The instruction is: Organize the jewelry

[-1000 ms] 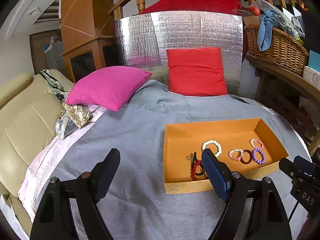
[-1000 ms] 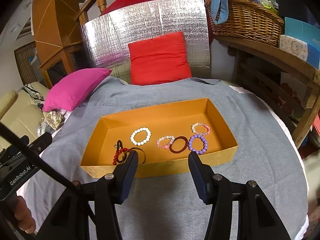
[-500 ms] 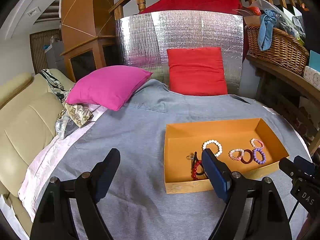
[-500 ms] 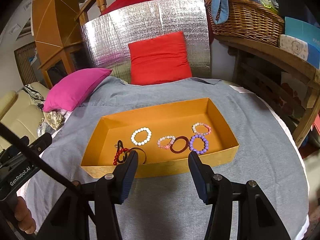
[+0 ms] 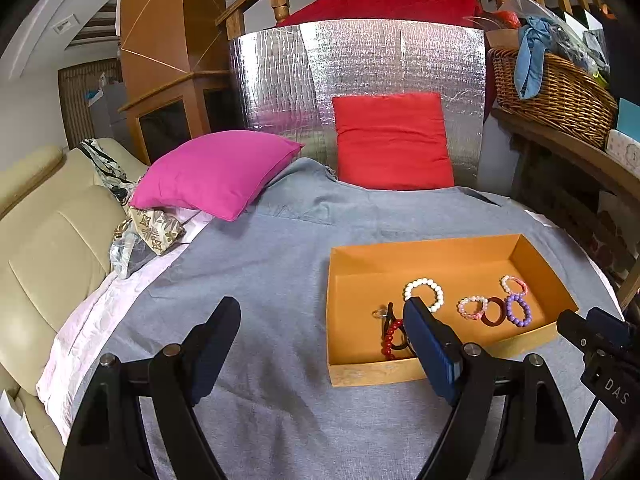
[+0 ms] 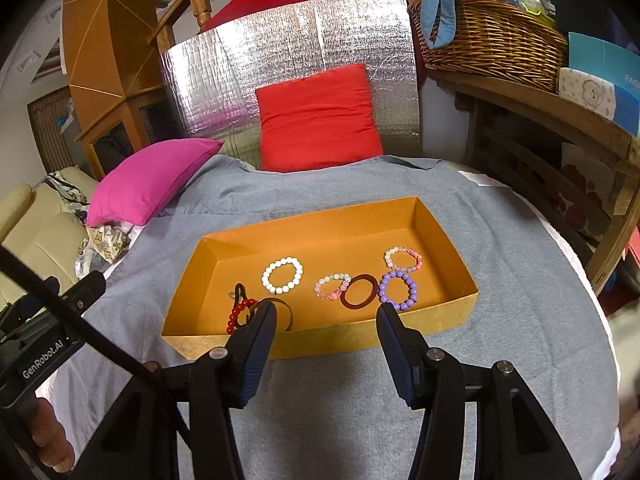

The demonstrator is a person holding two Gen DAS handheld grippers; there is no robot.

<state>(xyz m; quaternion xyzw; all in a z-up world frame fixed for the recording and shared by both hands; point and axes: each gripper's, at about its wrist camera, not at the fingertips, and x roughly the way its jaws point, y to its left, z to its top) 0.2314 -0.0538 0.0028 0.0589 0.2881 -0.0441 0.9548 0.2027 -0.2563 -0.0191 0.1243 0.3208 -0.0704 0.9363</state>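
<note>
An orange cardboard tray [image 6: 448, 236] [image 5: 352, 372] lies on the grey cloth. In it lie several bracelets: a white bead one [image 6: 282, 275] [image 5: 424, 290], a pale pink one [image 6: 332, 286], a dark brown ring [image 6: 359, 291], a purple bead one [image 6: 398, 290] [image 5: 518, 310], a pink and white one [image 6: 403, 259], and a red bead one with black bands [image 6: 240, 314] [image 5: 390, 338] at the left end. My right gripper [image 6: 326, 320] hangs open just in front of the tray's near wall, holding nothing. My left gripper [image 5: 322, 316] stands wide open over the cloth left of the tray, also empty.
A magenta cushion [image 5: 216, 172] and a red cushion [image 5: 394, 140] rest at the back against a silver foil panel [image 5: 360, 80]. A beige sofa [image 5: 44, 248] is on the left. A wicker basket [image 6: 492, 36] sits on a wooden shelf at the right.
</note>
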